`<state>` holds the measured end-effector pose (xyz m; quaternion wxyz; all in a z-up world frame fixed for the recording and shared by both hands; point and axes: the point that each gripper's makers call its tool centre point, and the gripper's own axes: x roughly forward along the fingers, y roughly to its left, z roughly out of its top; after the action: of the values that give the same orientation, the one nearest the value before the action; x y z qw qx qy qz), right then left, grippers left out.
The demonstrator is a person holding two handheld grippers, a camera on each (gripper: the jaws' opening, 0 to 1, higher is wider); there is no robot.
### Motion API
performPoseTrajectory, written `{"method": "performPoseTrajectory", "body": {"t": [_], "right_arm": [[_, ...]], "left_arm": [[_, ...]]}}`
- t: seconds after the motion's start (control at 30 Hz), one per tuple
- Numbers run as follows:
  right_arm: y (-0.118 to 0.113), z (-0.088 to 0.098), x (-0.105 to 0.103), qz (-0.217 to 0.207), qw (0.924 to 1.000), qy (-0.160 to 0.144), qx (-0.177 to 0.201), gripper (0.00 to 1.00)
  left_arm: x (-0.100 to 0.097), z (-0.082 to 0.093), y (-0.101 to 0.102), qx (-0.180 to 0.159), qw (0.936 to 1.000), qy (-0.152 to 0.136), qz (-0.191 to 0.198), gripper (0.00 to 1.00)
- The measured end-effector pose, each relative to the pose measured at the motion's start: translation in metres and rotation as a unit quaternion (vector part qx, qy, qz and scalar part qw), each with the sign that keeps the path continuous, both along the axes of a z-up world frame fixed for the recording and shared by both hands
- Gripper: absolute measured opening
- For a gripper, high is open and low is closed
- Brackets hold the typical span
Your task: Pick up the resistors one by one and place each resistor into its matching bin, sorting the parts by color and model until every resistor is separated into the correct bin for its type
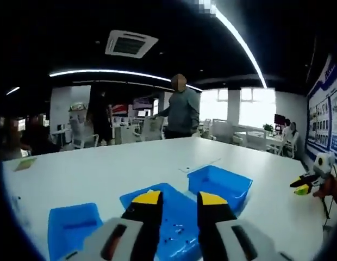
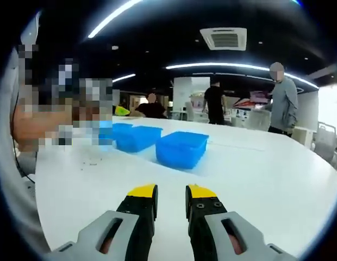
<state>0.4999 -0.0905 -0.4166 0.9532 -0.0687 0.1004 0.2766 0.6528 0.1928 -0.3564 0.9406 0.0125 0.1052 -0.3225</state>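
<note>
Left gripper view: smooth white tabletop, far edge open to office floor. Three shallow blue plastic bins: left bin, middle bin holding small dark resistors, right bin. Left gripper above middle bin, yellow-tipped jaws narrowly apart, empty. Right gripper view: bins in row; right gripper low over bare table, jaws narrowly parted, empty.

Left claw, right claw: yellow tips, black jaws, screws, grey bodies with slots.
</note>
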Motion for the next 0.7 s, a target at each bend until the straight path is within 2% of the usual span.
{"method": "performPoseTrajectory", "body": {"t": [0.17,0.33,0.37,0.5,0.7], "right_arm": [[0.017,0.008,-0.001,0.029,0.9993,-0.006,-0.022,0.23],[0.046,0.013,0.003,0.075,0.9956,-0.006,-0.056,0.23],[0.051,0.015,0.003,0.083,0.9948,-0.007,-0.058,0.23],[0.086,0.023,0.005,0.146,0.9871,-0.003,-0.066,0.23],[0.131,0.030,0.008,0.219,0.9724,0.009,-0.081,0.23]], "left_arm": [[-0.031,0.000,0.006,-0.015,0.9998,-0.011,-0.001,0.25],[-0.082,-0.008,0.019,-0.029,0.9994,-0.018,0.006,0.24],[-0.087,-0.008,0.021,-0.026,0.9994,-0.021,0.008,0.23],[-0.114,-0.010,0.037,0.006,0.9976,-0.062,0.029,0.20],[-0.143,-0.018,0.052,-0.002,0.9973,-0.062,0.041,0.20]]}}
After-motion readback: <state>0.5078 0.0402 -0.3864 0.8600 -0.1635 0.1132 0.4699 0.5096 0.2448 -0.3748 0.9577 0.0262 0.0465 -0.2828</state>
